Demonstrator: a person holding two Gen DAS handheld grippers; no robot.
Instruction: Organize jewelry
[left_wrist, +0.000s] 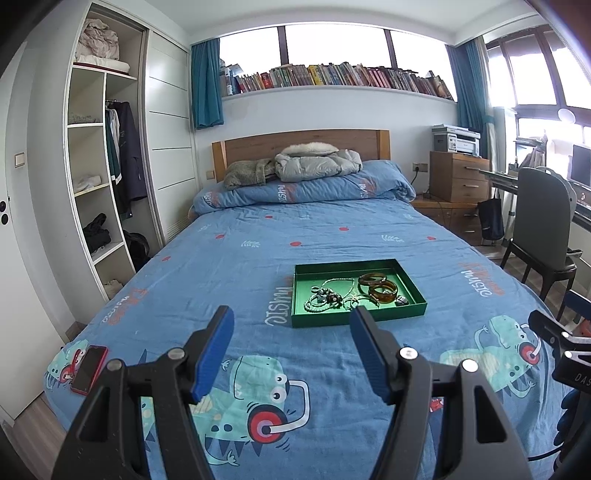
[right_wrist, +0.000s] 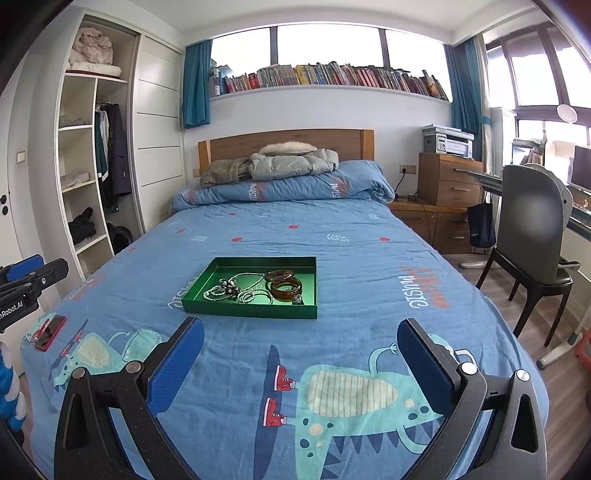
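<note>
A green tray (left_wrist: 406, 275) (right_wrist: 207, 273) lies on the blue bedspread in the middle of the bed. Inside it are two amber bangles (left_wrist: 382, 290) (right_wrist: 285, 287), a bead necklace (left_wrist: 325, 297) (right_wrist: 225, 290) and thin chains (right_wrist: 255, 297). My left gripper (left_wrist: 291, 321) stands open just short of the tray's near edge, with nothing between its blue pads. Over the bed's near end my right gripper (right_wrist: 301, 332) is also open and empty, the tray ahead and a little to its left.
A red phone (left_wrist: 88, 369) (right_wrist: 50, 332) lies at the bed's near left corner. A folded duvet and jackets (left_wrist: 314, 162) are at the headboard. A wardrobe (left_wrist: 107, 166) stands left; a chair (right_wrist: 532, 240), drawers and a desk stand right.
</note>
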